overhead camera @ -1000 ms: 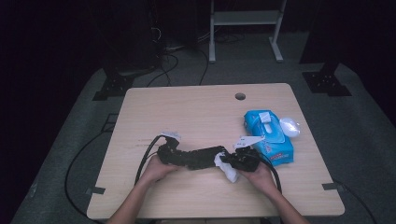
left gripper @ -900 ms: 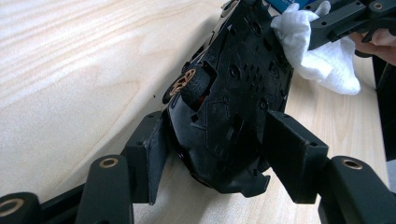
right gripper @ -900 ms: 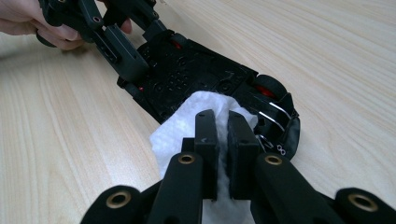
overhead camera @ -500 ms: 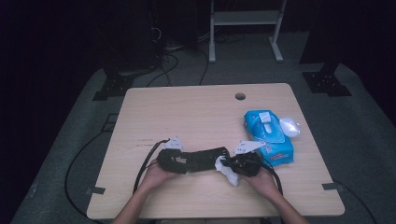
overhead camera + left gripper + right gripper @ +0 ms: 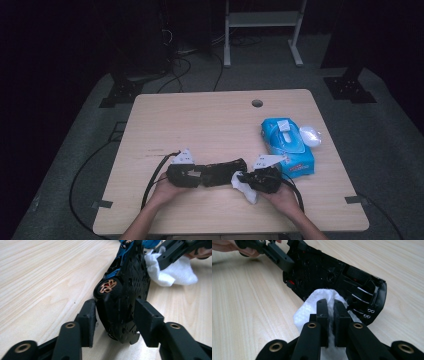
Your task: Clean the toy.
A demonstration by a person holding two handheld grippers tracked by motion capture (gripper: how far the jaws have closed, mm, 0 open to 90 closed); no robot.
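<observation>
Wiping the toy car's underside
We've just closed the left gripper (image 5: 115, 322) on the black toy car (image 5: 125, 295); right gripper (image 5: 331, 315) pinches a white wipe (image 5: 312, 307) against it.

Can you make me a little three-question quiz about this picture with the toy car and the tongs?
1. True or false: the right tongs are pinching a white wipe.
2. What do the left tongs have between their jaws? A) the black toy car B) the blue wipes pack C) a cable
3. Fill in the word: the wipe is pressed against the car's ____ side, the one with the metal strips and screws.

Key:
1. True. The jaws are nearly together, with the wipe squeezed between them.
2. A. The car stands on its edge on the wooden table, and the left tongs' jaws have just been closing on its body.
3. Under.
</observation>
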